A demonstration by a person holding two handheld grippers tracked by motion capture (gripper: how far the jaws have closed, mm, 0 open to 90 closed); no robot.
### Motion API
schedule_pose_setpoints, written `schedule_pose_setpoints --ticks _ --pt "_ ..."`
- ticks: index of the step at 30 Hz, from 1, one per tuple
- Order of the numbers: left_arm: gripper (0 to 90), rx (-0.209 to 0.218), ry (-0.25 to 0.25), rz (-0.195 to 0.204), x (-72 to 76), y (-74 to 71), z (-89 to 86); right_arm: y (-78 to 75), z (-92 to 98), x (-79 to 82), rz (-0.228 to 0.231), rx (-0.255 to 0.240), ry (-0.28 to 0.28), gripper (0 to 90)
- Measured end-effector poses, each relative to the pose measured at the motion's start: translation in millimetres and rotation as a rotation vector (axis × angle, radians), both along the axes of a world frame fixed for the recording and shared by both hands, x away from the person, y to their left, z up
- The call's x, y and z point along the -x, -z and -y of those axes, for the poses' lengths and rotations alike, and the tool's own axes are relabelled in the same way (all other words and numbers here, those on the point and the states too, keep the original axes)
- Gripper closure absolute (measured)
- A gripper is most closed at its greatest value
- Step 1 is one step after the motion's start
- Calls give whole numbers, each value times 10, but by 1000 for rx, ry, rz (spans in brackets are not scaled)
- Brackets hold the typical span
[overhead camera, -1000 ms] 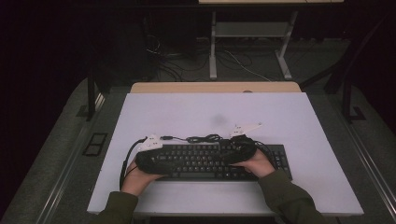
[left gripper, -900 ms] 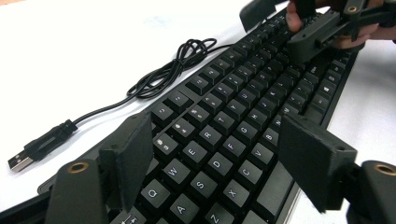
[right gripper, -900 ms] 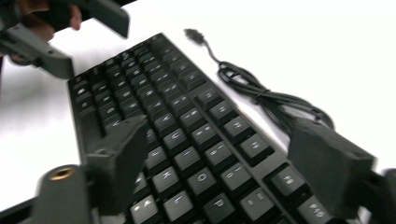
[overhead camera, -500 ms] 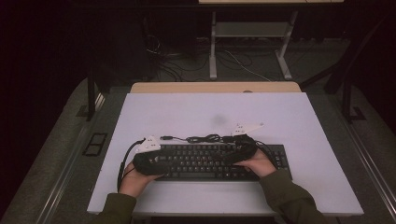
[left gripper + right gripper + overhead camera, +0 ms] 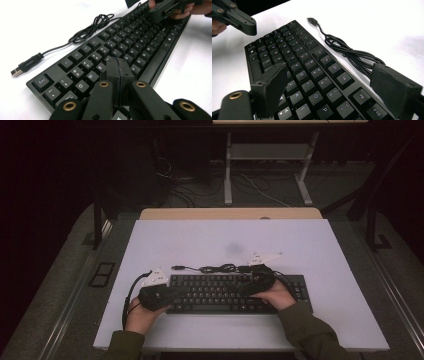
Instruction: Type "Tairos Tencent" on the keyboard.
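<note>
Tabletop, high view: white tabletop (image 5: 320, 250) carries black keyboard (image 5: 220, 292); both tongs over its ends.
Left tongs (image 5: 120, 68), own view: just closed, pads together, holding nothing, above the keys.
Right tongs (image 5: 337, 85), own view: wide apart, straddling keys, gripping nothing; cable (image 5: 347, 52) beside.

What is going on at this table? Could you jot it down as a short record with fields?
Work in hand: hovering over keys of a black keyboard
Left gripper: jaws have just closed, pressed together, nothing between them, over the left-hand keys
Right gripper: jaws wide apart, above the right-hand keys, gripping nothing
Cable: bundled behind the keyboard, USB plug lying loose
Table: white top
</note>
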State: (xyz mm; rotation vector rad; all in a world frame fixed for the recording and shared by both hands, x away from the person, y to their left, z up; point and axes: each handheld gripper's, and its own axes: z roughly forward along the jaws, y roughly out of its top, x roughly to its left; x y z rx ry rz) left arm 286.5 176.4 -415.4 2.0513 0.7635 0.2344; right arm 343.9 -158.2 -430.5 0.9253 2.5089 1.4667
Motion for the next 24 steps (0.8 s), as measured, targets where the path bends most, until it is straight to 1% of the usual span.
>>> schedule_pose_setpoints --ticks 4,9,12,14,24 --pt "892 -11 -8 -17 -24 59 -6 1 -8 -1 0 -2 -3 140" --pt "892 -20 -16 -24 -70 107 2 9 -13 0 0 0 -5 140" --pt "892 -24 -8 -30 -93 135 28 7 -14 2 0 0 -6 141" --pt "892 -34 -3 -28 -98 145 50 5 -14 1 1 2 -4 141" --pt "892 -52 0 -37 -147 195 134 6 -15 2 -1 -1 -4 141"
